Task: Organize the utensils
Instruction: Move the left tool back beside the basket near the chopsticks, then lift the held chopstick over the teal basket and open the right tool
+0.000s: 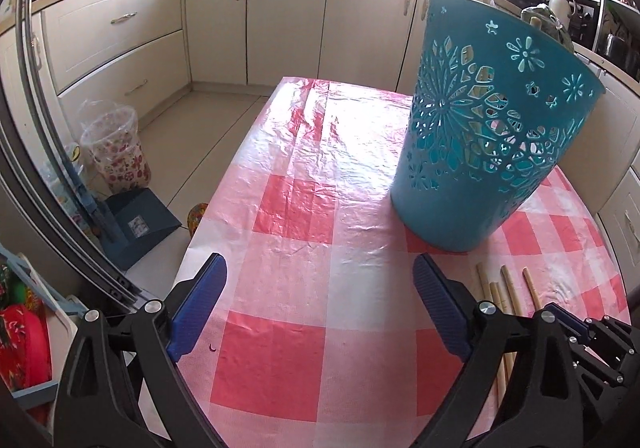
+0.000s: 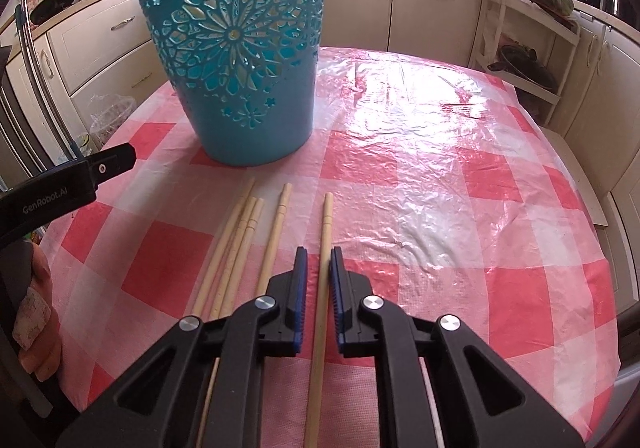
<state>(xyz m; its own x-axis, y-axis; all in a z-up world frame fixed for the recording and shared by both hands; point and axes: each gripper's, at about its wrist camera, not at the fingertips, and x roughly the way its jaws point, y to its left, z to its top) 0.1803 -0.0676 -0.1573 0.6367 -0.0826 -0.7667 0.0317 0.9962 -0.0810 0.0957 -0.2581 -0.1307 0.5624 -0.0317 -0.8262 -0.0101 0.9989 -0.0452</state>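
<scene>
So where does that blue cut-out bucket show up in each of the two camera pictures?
Left wrist view: blue bucket at upper right, standing on the checked tablecloth.
Right wrist view: upper left of centre.
Shared landmark: the wooden chopsticks lying just in front of it.

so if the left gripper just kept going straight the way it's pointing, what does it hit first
Most likely the bare checked tablecloth. The left gripper is open, angled down, with nothing between its fingers. The blue basket stands off to its right and the chopsticks lie outside its right finger, though depth is hard to judge.
</scene>
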